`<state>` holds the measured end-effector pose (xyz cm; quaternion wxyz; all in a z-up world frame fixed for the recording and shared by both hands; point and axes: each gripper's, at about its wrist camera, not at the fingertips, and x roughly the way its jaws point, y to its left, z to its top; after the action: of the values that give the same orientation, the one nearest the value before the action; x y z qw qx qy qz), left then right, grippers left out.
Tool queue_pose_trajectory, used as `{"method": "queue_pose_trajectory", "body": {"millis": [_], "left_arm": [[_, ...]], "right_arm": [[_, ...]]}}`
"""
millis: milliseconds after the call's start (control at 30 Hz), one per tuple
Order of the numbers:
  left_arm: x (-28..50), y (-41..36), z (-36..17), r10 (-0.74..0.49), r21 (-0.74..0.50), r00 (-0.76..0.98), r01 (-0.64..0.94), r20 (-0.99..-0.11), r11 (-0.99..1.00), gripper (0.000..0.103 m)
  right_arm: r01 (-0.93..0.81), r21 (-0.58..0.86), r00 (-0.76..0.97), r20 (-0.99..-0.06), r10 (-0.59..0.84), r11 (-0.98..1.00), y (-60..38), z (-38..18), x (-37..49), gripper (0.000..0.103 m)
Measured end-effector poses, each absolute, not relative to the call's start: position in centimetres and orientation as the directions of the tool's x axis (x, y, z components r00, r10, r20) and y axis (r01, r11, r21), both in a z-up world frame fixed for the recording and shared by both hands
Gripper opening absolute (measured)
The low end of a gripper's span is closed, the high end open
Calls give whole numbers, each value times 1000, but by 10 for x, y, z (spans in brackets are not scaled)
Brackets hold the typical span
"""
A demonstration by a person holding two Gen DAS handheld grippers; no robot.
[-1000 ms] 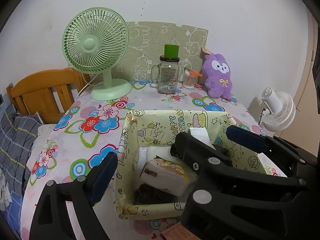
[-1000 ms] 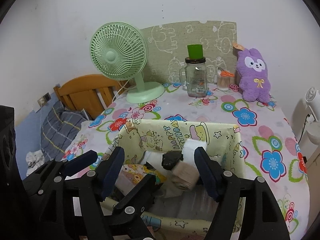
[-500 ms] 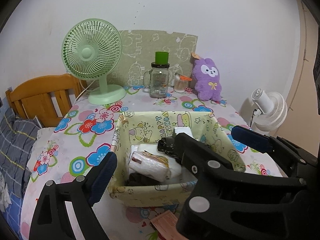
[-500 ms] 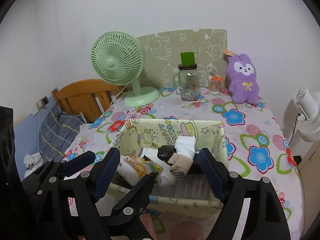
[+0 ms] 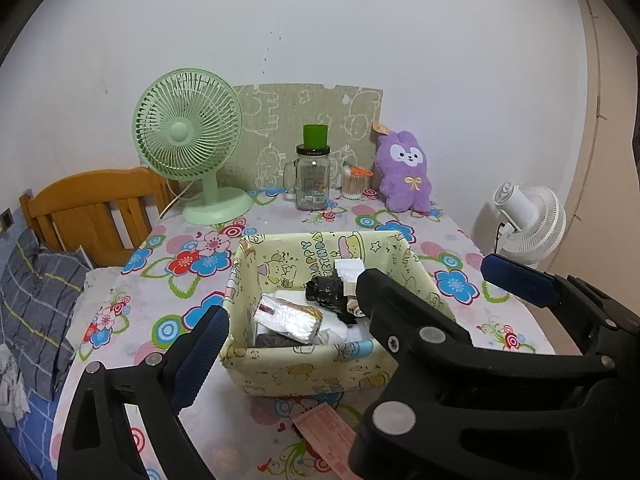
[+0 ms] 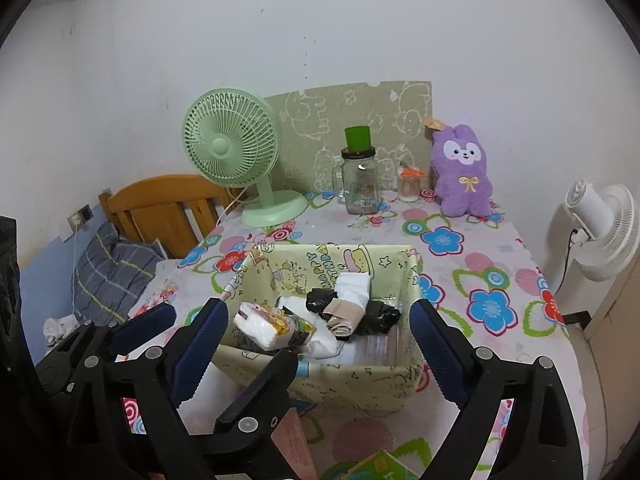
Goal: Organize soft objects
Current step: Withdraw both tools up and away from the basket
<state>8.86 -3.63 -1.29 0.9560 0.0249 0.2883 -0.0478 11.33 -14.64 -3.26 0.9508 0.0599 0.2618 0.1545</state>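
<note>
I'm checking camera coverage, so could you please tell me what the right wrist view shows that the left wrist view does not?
Only the right wrist view shows the wall socket by the bed and a green booklet corner at the bottom edge. Only the left wrist view shows the pink slip nearly whole. Both show the yellow fabric box of soft packets, the green fan, the purple plush and the jar.

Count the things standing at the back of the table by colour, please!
Green: 1, the fan
Clear: 2, the jar and the swab pot
Purple: 1, the bunny
Total: 4
</note>
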Motion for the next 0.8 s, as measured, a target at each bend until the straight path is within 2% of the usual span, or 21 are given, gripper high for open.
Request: {"method": "queue_pose_trajectory", "body": {"millis": [500, 800], "left_arm": [[59, -46, -15, -85, 22, 835, 116, -543, 993, 99], [37, -55, -19, -92, 24, 841, 123, -533, 992, 99]], "right_arm": [[-205, 203, 847, -454, 277, 958, -161, -34, 76, 102], [-169, 210, 858, -450, 249, 963, -171, -39, 54, 103]]}}
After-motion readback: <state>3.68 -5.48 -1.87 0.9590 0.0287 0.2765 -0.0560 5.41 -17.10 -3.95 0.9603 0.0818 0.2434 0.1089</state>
